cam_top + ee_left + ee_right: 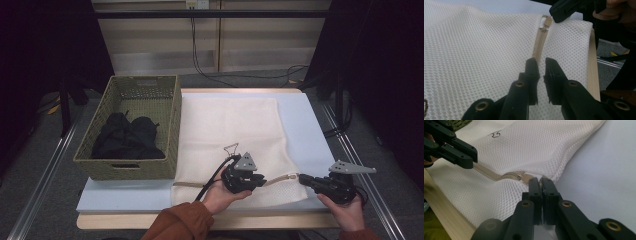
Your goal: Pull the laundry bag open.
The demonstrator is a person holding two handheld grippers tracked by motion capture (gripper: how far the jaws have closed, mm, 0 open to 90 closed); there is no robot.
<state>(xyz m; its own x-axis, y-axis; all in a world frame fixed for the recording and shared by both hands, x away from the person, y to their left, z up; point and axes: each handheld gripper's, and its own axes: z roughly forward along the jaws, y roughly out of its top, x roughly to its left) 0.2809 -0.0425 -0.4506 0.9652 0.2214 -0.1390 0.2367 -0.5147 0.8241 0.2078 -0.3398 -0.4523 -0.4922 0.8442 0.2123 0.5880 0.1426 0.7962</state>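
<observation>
A white mesh laundry bag [235,130] lies flat on the light blue table top [300,125], with its tan zipper [281,178] along the near edge. My left gripper [261,181] sits at the middle of that edge. In the left gripper view its jaws [540,61] are nearly together and the zipper [540,42] runs in at their tips. My right gripper [301,177] is at the bag's near right corner, its jaws [541,180] shut on the zipper's end tab [529,176]. The zipper is stretched between the two grippers.
A woven green basket [170,125] stands on the table's left side against the bag, with black clothes [127,137] inside. The wooden table edge [125,220] runs along the front. Metal rails flank the table on the floor, and cables hang at the back wall.
</observation>
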